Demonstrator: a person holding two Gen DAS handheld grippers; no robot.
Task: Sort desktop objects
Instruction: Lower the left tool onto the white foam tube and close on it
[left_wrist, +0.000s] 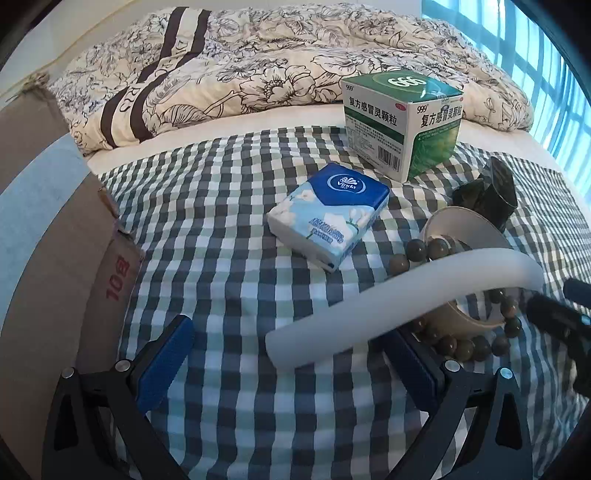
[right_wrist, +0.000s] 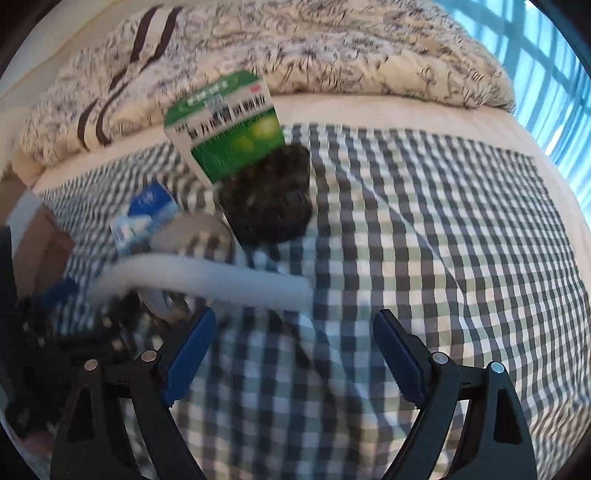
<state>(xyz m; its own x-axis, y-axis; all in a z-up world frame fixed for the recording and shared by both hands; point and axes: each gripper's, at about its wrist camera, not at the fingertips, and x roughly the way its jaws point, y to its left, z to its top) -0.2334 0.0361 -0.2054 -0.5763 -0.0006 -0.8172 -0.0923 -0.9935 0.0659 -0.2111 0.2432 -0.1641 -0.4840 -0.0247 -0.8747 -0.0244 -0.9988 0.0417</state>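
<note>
Checked cloth covers the bed (left_wrist: 229, 206), with a tissue pack (left_wrist: 328, 212) and medicine box (left_wrist: 402, 125) lying apart. Your left gripper (left_wrist: 291, 365) and right gripper (right_wrist: 295, 354) both hover with fingers spread, holding nothing. Mind the tipped paper cup (left_wrist: 461, 236): nudging the white tube (left_wrist: 399, 295) could scatter its beads (left_wrist: 421, 251) further

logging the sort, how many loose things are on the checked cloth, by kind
medicine box: 1
tissue pack: 1
paper cup, tipped over: 1
string of beads: 1
white foam tube: 1
dark wrapped packets: 2, as far as the left wrist view shows
total: 7
</note>
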